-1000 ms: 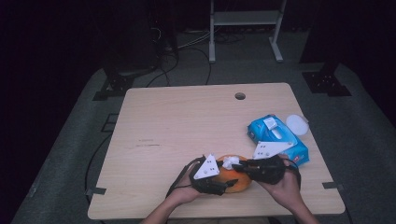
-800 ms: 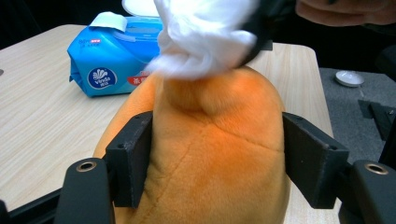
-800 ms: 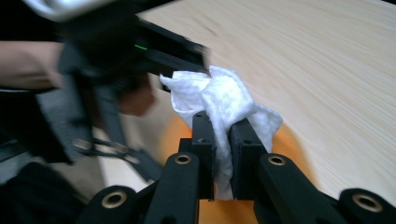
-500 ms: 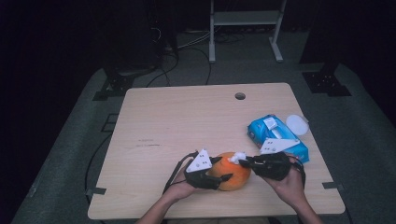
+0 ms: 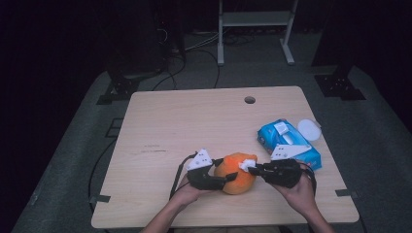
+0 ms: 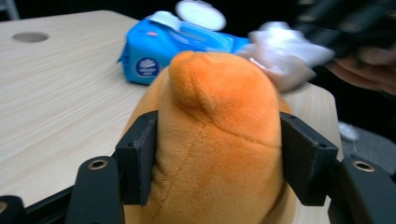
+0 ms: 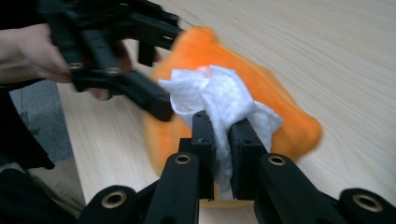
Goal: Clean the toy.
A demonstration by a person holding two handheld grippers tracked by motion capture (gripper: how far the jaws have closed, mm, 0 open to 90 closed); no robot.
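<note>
Where dark room surrounds pale wooden table (image 5: pixel 194 121), left gripper (image 5: pixel 221 174) jaws clamping orange plush (image 5: pixel 238 177), right gripper (image 5: pixel 251 168) jaws pinching white wipe (image 7: pixel 219 95)

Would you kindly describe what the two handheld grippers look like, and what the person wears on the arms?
Both the left gripper and the right gripper are black, each with two flat block-shaped jaws on arms with brass-ringed pivots. Each has a pale three-cornered plate on top and a trailing black cable. The forearms are bare, with no sleeves.
</note>
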